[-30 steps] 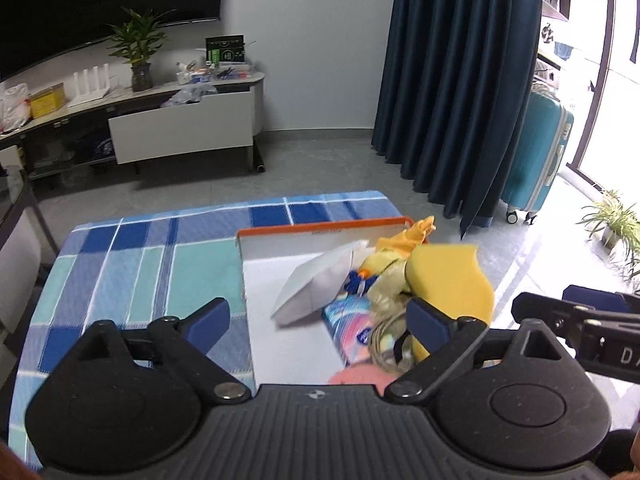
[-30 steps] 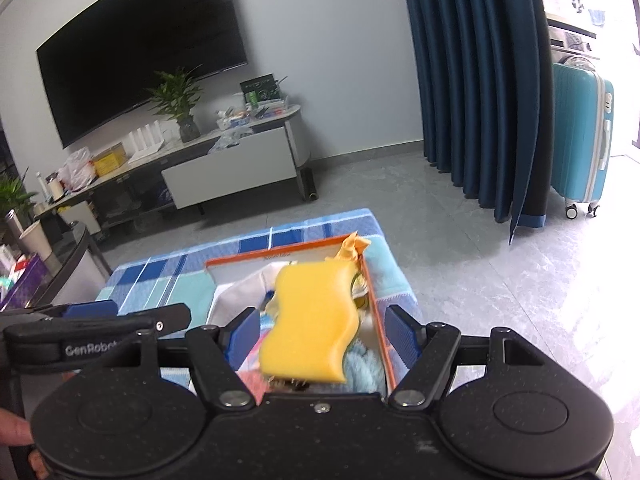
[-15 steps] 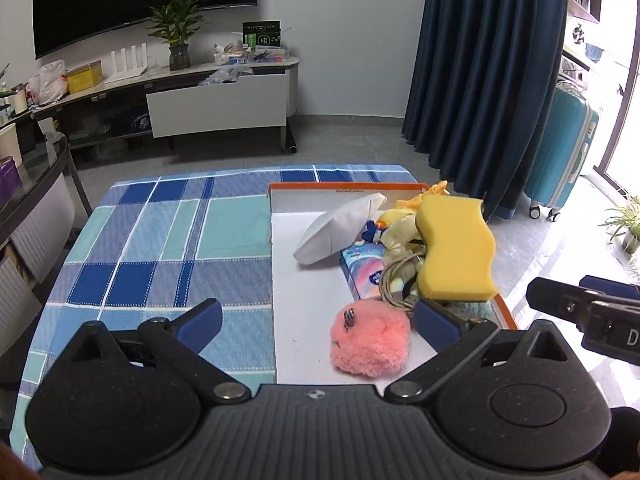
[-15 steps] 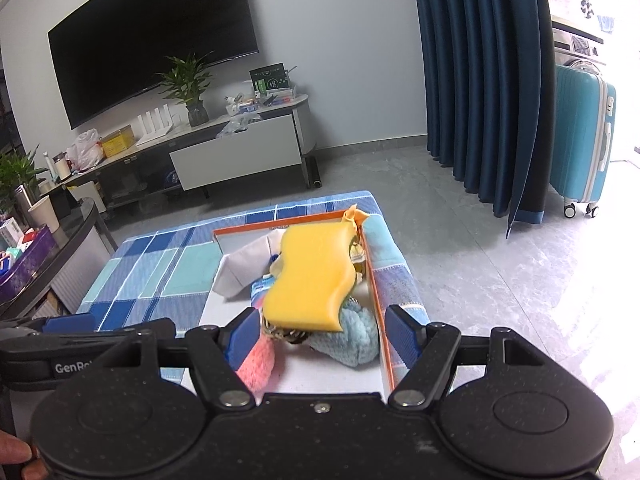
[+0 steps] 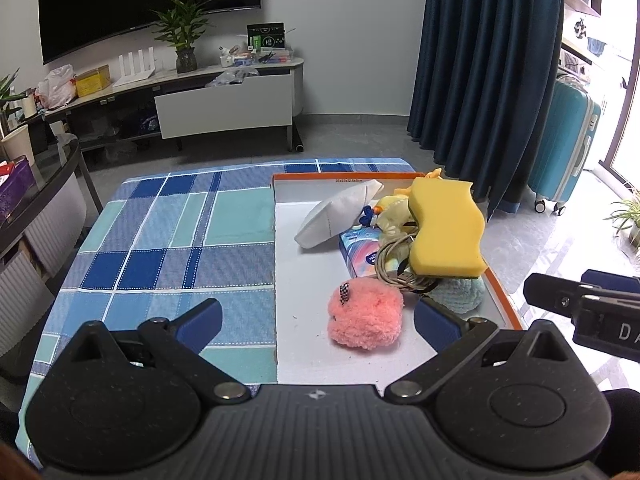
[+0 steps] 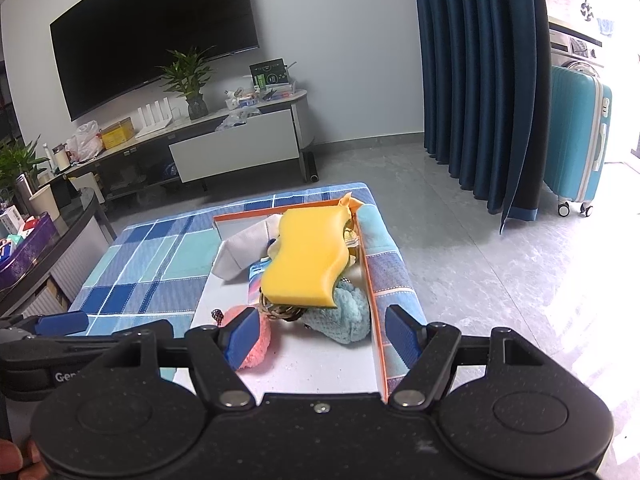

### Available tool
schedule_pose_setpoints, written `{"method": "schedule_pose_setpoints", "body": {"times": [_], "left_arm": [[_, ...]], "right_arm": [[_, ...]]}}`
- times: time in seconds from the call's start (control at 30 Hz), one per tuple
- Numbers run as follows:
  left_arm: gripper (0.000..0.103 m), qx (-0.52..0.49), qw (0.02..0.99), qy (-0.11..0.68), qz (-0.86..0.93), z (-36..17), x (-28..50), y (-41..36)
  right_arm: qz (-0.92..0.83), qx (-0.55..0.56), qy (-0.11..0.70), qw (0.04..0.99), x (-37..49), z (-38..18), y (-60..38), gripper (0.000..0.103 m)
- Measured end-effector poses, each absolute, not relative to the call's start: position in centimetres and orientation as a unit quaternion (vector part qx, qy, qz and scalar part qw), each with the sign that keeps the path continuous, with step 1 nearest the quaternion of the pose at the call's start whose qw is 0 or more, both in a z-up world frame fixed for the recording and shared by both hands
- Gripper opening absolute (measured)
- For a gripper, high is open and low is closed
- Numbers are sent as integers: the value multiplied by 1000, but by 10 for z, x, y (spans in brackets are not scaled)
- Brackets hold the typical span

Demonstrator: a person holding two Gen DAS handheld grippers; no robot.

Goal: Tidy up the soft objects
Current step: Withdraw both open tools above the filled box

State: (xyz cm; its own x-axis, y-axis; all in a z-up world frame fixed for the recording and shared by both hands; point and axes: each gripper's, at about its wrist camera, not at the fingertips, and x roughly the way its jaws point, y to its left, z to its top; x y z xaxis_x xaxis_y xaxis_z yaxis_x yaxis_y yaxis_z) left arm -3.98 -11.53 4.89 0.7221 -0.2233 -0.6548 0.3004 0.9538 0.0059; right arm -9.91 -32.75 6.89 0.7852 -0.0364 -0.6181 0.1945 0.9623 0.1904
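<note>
Blue-and-teal checked cloth-covered table (image 5: 168, 240)
A shallow white orange-rimmed cardboard tray (image 5: 308, 276) lies directly on its right half.

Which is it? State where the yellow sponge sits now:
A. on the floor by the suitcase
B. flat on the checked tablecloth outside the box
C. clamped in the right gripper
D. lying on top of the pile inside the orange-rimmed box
D: the yellow sponge rests atop the coiled cable and light blue cloth inside the orange-rimmed box, while the right gripper is open and empty.
</note>
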Motion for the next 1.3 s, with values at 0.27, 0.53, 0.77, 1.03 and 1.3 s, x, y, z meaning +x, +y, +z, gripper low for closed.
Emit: {"method": "schedule_pose_setpoints", "body": {"times": [0.27, 0.53, 0.77, 1.03, 1.3], "left_arm": [[103, 57, 925, 347, -141, 47, -43, -119], [103, 59, 923, 351, -145, 45, -44, -121], [103, 61, 922, 354, -142, 44, -44, -123], [103, 60, 921, 357, -144, 43, -43, -123], [103, 61, 921, 357, -146, 43, -43, -125]], "right_arm": [[-61, 123, 323, 937, -102, 68, -327, 83], [-63, 126, 325, 935, -101, 67, -330, 83], [-61, 126, 327, 935, -99, 64, -330, 83], [-61, 126, 328, 934, -99, 64, -330, 83], [-59, 127, 329, 934, -98, 63, -330, 83]]}}
